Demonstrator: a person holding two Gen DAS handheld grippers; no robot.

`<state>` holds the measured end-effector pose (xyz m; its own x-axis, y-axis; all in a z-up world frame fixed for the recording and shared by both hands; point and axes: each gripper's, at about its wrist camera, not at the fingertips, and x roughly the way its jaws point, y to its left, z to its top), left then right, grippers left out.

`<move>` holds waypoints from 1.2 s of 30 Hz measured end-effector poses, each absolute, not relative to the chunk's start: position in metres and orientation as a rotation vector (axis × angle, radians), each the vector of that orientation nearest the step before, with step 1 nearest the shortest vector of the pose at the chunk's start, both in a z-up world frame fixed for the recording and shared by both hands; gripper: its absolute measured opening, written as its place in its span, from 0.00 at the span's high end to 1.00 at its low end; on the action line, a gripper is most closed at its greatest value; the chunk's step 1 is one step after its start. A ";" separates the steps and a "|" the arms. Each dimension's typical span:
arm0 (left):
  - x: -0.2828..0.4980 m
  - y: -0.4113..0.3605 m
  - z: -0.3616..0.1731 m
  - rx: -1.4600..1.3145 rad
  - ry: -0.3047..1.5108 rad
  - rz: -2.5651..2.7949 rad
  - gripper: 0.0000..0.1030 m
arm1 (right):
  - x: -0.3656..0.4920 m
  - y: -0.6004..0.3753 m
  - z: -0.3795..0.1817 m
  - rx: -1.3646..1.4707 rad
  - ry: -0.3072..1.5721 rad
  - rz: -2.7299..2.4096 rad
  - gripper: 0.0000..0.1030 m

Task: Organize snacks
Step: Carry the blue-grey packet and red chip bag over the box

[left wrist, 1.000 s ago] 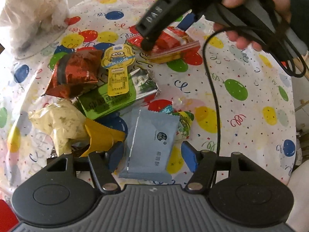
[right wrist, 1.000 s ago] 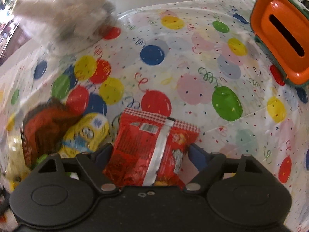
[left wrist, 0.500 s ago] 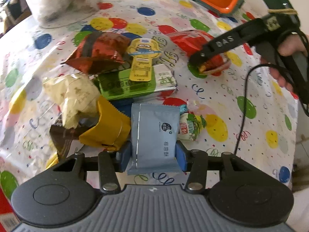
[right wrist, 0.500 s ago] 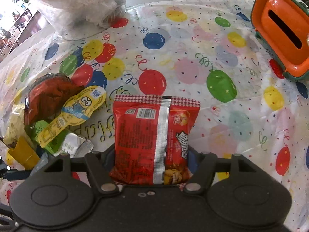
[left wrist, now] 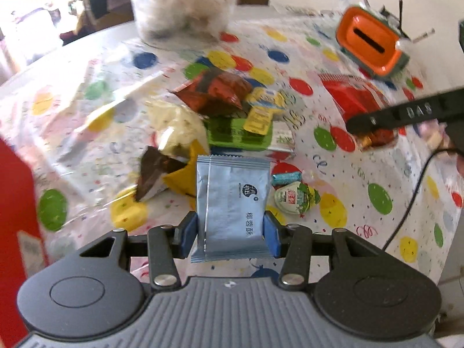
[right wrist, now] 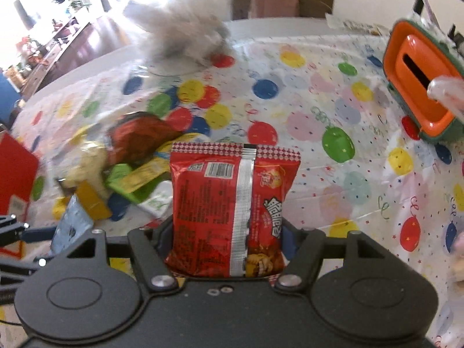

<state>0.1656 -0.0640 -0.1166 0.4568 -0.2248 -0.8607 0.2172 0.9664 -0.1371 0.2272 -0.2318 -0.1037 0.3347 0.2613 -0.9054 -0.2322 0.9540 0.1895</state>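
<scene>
My left gripper (left wrist: 230,233) is shut on a light blue snack packet (left wrist: 232,203) and holds it above the table. My right gripper (right wrist: 229,239) is shut on a red snack bag (right wrist: 232,203), lifted off the table; that bag also shows in the left wrist view (left wrist: 351,100). A pile of snacks lies on the balloon tablecloth (left wrist: 377,197): a dark red bag (left wrist: 214,92), a green box (left wrist: 237,133), a yellow minion pack (left wrist: 262,110), a cream bag (left wrist: 177,127), a yellow wrapper (left wrist: 182,179) and a small round candy (left wrist: 293,197).
An orange and green box with a slot (left wrist: 371,43) stands at the far right. A clear bag of white fluff (left wrist: 185,3) sits at the back. A red box (left wrist: 14,203) stands at the left edge. A black cable (left wrist: 411,197) hangs on the right.
Both grippers closed on their packets and lifted them off the table. The views rose and tilted up, showing more of the far table.
</scene>
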 end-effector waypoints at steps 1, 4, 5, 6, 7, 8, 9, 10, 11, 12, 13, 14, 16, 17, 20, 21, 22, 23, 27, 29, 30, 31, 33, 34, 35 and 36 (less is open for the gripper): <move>0.161 -0.061 -0.111 -0.015 1.050 -0.256 0.54 | 0.223 -0.229 -0.099 0.024 1.182 0.336 0.34; 0.149 -0.051 -0.096 -0.032 1.025 -0.214 0.54 | 0.212 -0.218 -0.086 0.009 1.171 0.375 0.34; 0.145 -0.047 -0.091 -0.043 1.021 -0.200 0.54 | 0.207 -0.214 -0.081 0.008 1.167 0.390 0.34; 0.141 -0.043 -0.086 -0.052 1.015 -0.185 0.54 | 0.204 -0.210 -0.077 0.006 1.162 0.402 0.34; 0.138 -0.039 -0.082 -0.057 1.009 -0.172 0.54 | 0.200 -0.205 -0.072 0.002 1.154 0.413 0.34; 0.134 -0.035 -0.078 -0.062 1.003 -0.162 0.54 | 0.196 -0.201 -0.069 -0.001 1.148 0.421 0.34; 0.131 -0.030 -0.074 -0.069 0.998 -0.153 0.54 | 0.193 -0.196 -0.064 -0.001 1.141 0.435 0.34; 0.127 -0.026 -0.070 -0.078 0.994 -0.140 0.54 | 0.190 -0.192 -0.059 0.000 1.136 0.445 0.34; 0.124 -0.021 -0.066 -0.086 0.990 -0.131 0.54 | 0.186 -0.185 -0.054 -0.002 1.127 0.457 0.34; 0.119 -0.016 -0.061 -0.096 0.982 -0.122 0.54 | 0.183 -0.181 -0.050 -0.005 1.120 0.465 0.34; 0.115 -0.011 -0.056 -0.104 0.974 -0.111 0.54 | 0.179 -0.174 -0.045 -0.006 1.111 0.478 0.34; 0.111 -0.005 -0.052 -0.111 0.968 -0.101 0.54 | 0.176 -0.169 -0.041 -0.007 1.105 0.487 0.34; 0.104 0.006 -0.043 -0.124 0.956 -0.079 0.54 | 0.169 -0.156 -0.033 -0.016 1.090 0.510 0.34; 0.101 0.011 -0.039 -0.132 0.951 -0.070 0.54 | 0.166 -0.149 -0.028 -0.020 1.083 0.524 0.34; 0.090 0.030 -0.028 -0.155 0.933 -0.040 0.54 | 0.157 -0.129 -0.019 -0.031 1.068 0.557 0.34; 0.086 0.035 -0.025 -0.155 0.924 -0.028 0.54 | 0.154 -0.121 -0.016 -0.035 1.064 0.571 0.34; 0.082 0.043 -0.022 -0.158 0.919 -0.010 0.54 | 0.151 -0.112 -0.013 -0.040 1.062 0.582 0.34; 0.078 0.050 -0.019 -0.164 0.914 0.007 0.54 | 0.149 -0.106 -0.011 -0.044 1.058 0.590 0.34; 0.064 0.078 -0.012 -0.176 0.892 0.061 0.54 | 0.138 -0.073 -0.002 -0.069 1.041 0.639 0.34; 0.058 0.094 -0.009 -0.186 0.885 0.091 0.54 | 0.133 -0.054 0.001 -0.086 1.031 0.662 0.34; 0.055 0.101 -0.008 -0.189 0.885 0.103 0.54 | 0.132 -0.045 0.002 -0.091 1.028 0.673 0.34; 0.053 0.109 -0.007 -0.192 0.884 0.115 0.54 | 0.130 -0.035 0.003 -0.097 1.025 0.687 0.34; 0.049 0.121 -0.005 -0.192 0.877 0.139 0.54 | 0.125 -0.015 0.004 -0.113 1.016 0.703 0.34; 0.046 0.129 -0.004 -0.192 0.874 0.148 0.54 | 0.124 -0.006 0.005 -0.121 1.011 0.711 0.34; 0.044 0.135 -0.004 -0.192 0.871 0.159 0.54 | 0.123 0.005 0.006 -0.126 1.007 0.721 0.34; 0.042 0.142 -0.003 -0.192 0.869 0.169 0.54 | 0.122 0.012 0.006 -0.129 1.007 0.728 0.34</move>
